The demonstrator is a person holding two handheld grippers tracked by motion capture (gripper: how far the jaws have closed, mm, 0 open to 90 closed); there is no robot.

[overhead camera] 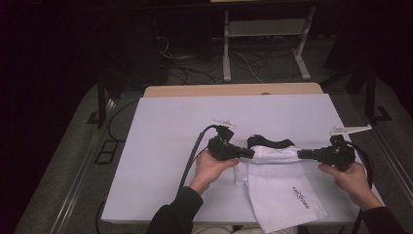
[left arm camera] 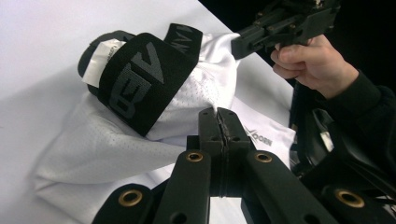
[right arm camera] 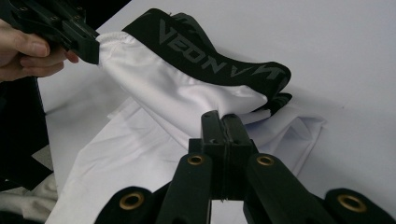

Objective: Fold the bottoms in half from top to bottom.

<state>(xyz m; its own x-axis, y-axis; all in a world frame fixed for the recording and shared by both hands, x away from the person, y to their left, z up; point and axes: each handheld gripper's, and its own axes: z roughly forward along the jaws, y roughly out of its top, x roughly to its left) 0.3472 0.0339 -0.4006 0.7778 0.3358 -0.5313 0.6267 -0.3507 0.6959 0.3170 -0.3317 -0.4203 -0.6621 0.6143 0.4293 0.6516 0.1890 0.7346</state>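
Left claw (overhead camera: 249,153) is clamped on the white shorts (overhead camera: 277,187) at frame center. Right claw (overhead camera: 302,154) is clamped on them too.

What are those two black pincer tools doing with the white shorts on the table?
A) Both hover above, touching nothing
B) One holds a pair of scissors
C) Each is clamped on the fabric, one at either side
C: the left gripper and right gripper each have jaws shut on the white shorts.
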